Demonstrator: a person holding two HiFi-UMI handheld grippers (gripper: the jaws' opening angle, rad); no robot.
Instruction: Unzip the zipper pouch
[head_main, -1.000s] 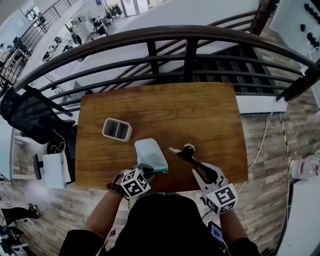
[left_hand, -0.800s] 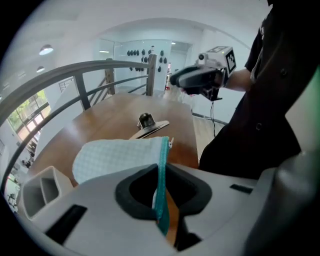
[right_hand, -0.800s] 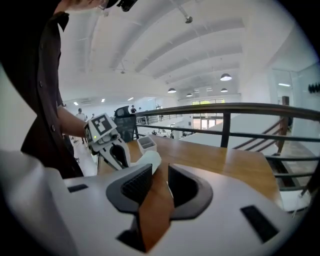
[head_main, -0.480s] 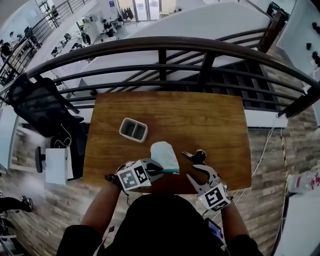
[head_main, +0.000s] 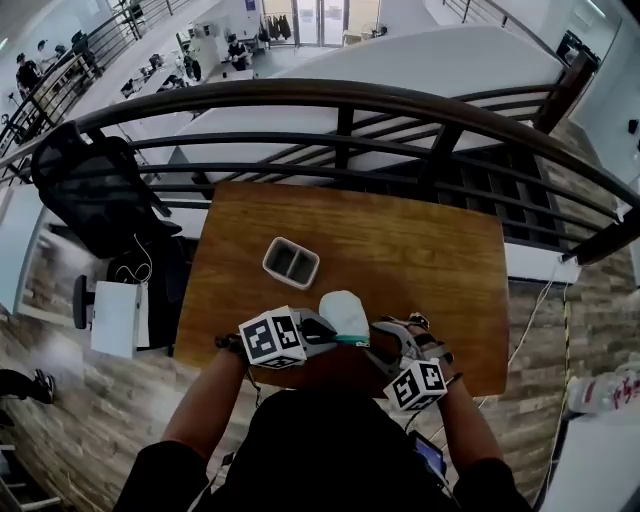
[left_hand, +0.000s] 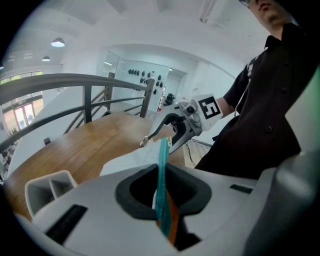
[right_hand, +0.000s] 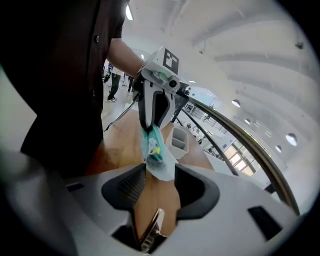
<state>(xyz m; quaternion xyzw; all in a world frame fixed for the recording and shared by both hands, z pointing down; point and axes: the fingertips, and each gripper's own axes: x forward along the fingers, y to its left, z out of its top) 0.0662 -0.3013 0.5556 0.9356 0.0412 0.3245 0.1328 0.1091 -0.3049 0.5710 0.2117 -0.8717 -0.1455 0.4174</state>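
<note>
Left tongs tight on pouch

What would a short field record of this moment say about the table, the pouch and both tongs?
Surface: brown wooden table
Pouch: pale teal fabric zipper pouch, held up between the two grippers
Left tongs: shut on the pouch's teal zipper edge
Right tongs: open, jaws have just been opening; pouch's free end between them, not pressed
Other: grey two-compartment plastic holder, on the table, apart from the pouch
</note>
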